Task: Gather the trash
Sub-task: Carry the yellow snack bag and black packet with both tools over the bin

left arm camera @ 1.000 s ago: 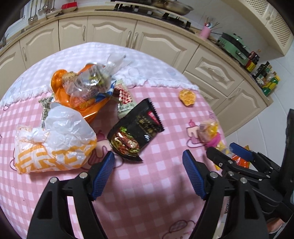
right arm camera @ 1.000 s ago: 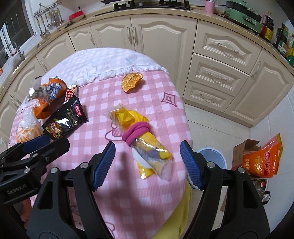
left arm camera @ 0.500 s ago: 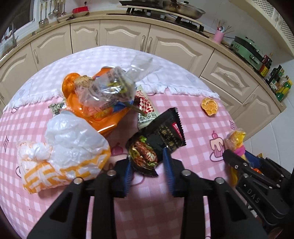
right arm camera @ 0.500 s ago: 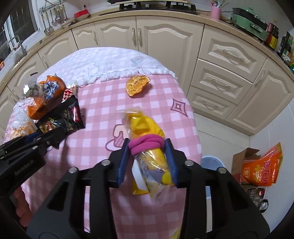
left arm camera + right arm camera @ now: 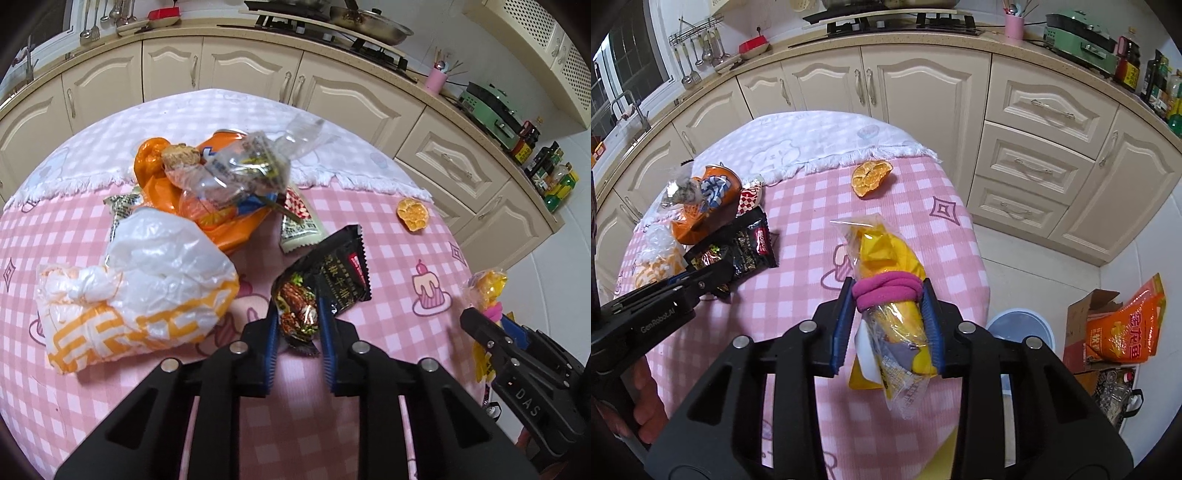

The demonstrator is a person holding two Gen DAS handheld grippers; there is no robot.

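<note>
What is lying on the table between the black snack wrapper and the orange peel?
Nothing: in the right wrist view, only bare pink checked cloth separates the black snack wrapper from the orange peel.

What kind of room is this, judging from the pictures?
Most likely a home kitchen: cream cabinets under a counter, a gas stove, and hanging utensils beside a window.
</note>
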